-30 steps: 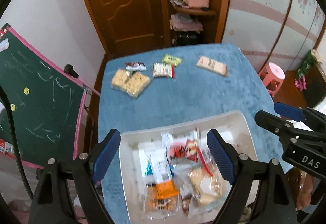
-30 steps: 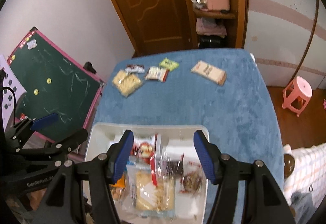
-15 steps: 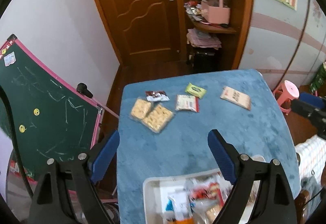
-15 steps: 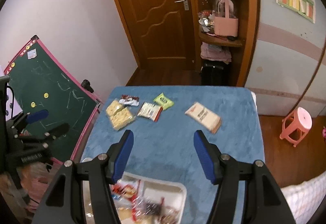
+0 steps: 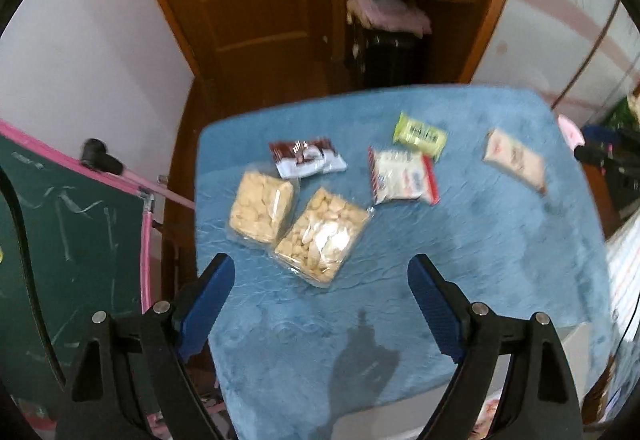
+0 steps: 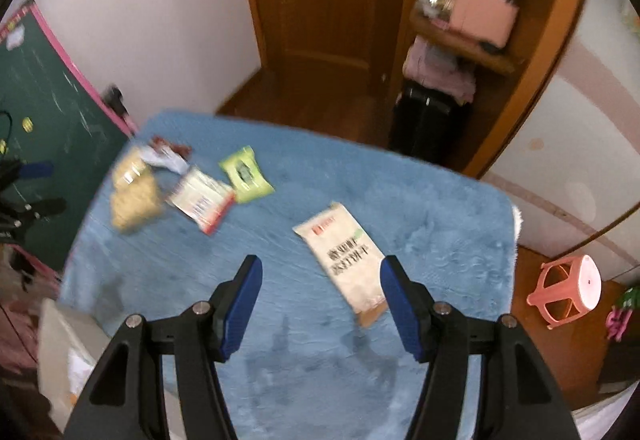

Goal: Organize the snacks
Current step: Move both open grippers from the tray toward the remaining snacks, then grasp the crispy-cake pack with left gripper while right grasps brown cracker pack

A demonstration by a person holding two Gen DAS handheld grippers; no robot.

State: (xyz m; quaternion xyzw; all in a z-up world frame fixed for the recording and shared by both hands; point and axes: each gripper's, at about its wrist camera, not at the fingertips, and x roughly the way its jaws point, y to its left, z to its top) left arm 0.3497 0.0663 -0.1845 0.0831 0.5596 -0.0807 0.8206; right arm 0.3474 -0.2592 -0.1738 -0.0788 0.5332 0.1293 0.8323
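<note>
On the blue-covered worktop [image 6: 420, 208] the white biscuit pack [image 6: 347, 260] lies flat, its long axis slanting from the far left down to the near right, its near end close by the right gripper [image 6: 320, 304]. That gripper hangs over the cloth with its blue pads spread apart, nothing between them. The left gripper [image 5: 320, 304] gapes wider, empty too, poised just short of the two clear cracker bags [image 5: 298, 224], which lie side by side well left of the white pack.
</note>
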